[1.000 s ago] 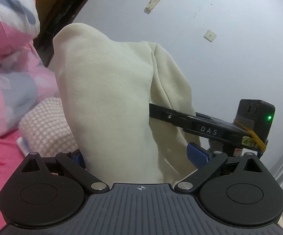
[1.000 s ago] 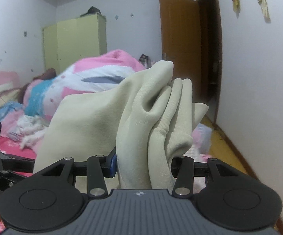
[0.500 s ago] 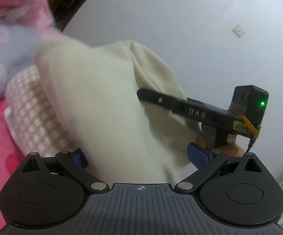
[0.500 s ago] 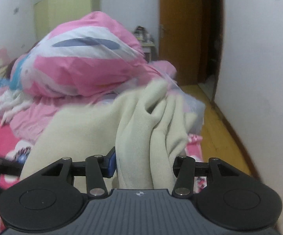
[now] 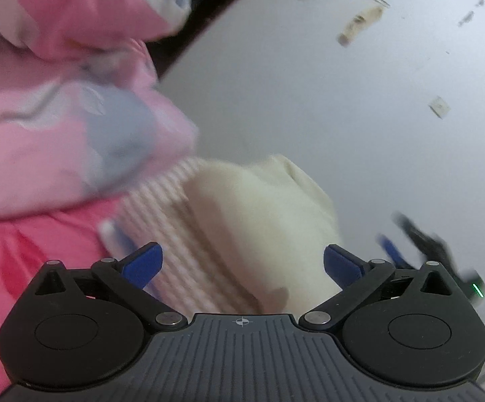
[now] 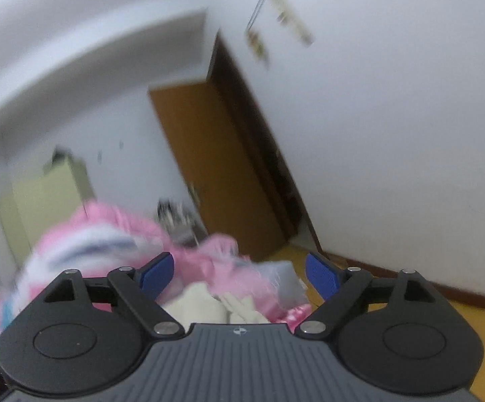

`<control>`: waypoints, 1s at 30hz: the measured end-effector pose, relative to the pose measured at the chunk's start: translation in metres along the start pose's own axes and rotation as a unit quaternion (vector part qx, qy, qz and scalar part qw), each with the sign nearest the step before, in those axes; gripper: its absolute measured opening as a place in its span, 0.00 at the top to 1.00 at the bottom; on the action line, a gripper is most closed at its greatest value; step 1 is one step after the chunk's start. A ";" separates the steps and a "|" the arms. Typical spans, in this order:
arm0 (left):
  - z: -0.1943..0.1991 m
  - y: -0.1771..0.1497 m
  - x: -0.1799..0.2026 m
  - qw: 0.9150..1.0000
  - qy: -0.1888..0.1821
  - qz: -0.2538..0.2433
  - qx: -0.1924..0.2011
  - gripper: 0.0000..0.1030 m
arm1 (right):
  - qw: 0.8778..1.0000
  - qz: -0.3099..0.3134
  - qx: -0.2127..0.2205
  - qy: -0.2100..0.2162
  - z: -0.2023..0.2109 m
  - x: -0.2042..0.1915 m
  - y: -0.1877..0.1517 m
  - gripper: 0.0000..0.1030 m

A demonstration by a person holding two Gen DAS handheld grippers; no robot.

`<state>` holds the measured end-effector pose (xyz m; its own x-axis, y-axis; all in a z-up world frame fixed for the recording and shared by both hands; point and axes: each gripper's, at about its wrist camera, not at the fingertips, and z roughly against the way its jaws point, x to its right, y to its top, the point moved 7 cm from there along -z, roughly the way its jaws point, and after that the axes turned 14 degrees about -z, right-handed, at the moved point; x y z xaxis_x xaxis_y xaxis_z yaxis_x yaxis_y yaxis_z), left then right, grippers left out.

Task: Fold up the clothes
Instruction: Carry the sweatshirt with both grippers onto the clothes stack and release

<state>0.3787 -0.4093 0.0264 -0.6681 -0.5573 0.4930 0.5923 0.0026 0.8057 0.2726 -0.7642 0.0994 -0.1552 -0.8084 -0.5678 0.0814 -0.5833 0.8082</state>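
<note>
both tools (image 5: 242, 264) (image 6: 239, 276) gape empty over the cream garment (image 5: 259, 221).

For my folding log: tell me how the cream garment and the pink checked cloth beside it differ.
The cream garment is plain; the pink checked cloth carries a pink-and-white pattern. The cream garment lies bunched in soft folds on top, the checked cloth partly under it. Both rest on the bed, released, with both grippers open.

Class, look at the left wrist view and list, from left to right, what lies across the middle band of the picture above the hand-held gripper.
Pink patterned quilt → pink-and-white checked cloth → cream garment → grey-white wall → the other hand-held gripper, blurred at the right edge.
</note>
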 end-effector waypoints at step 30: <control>-0.027 0.010 0.010 0.987 0.152 -0.027 0.054 0.04 | 0.999 0.028 -0.005 -0.045 0.061 -0.007 -0.112 0.42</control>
<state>0.3896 -0.4371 0.0308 -0.5218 -0.7819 0.3410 0.4974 0.0459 0.8663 0.2040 -0.6888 0.0224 -0.2380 -0.8299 -0.5047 0.1021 -0.5381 0.8367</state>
